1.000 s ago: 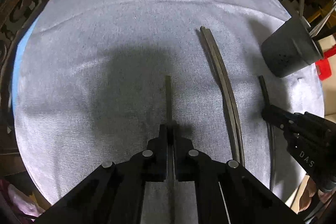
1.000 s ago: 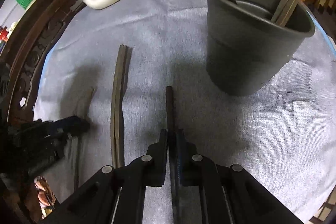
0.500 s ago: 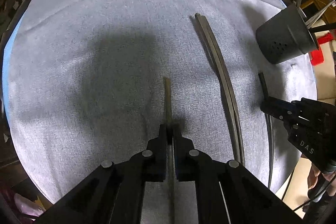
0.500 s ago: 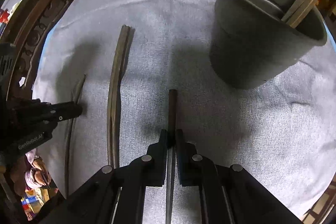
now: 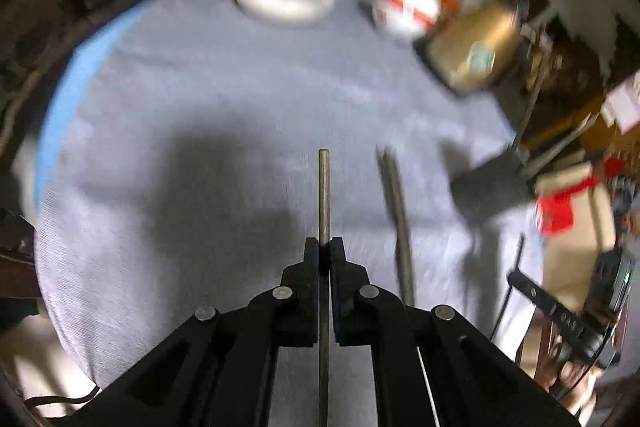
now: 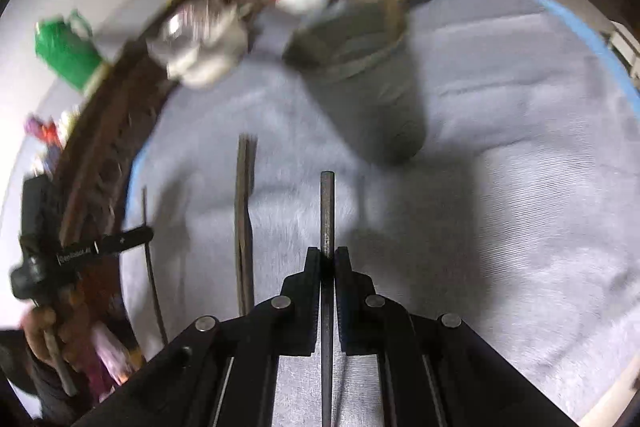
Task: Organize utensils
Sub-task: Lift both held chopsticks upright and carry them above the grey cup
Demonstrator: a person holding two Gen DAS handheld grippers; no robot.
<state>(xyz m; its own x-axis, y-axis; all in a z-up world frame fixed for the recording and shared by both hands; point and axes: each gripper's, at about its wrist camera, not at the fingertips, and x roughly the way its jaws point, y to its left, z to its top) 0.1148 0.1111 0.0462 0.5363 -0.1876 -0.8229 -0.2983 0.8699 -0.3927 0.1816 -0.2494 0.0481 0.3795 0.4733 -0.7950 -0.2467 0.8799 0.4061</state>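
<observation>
grey cloth [image 5: 200, 99] covers a dark wooden table [image 6: 100, 147].

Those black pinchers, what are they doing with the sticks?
A person holds a gripper in each hand and is tidying chopsticks. The left gripper is shut on one chopstick, and the right gripper is shut on another chopstick. A pair of chopsticks lies on the grey cloth between them. The dark utensil holder, with utensils already in it, stands ahead of the right gripper. The pictures are blurry, so both hands seem to be moving.
</observation>
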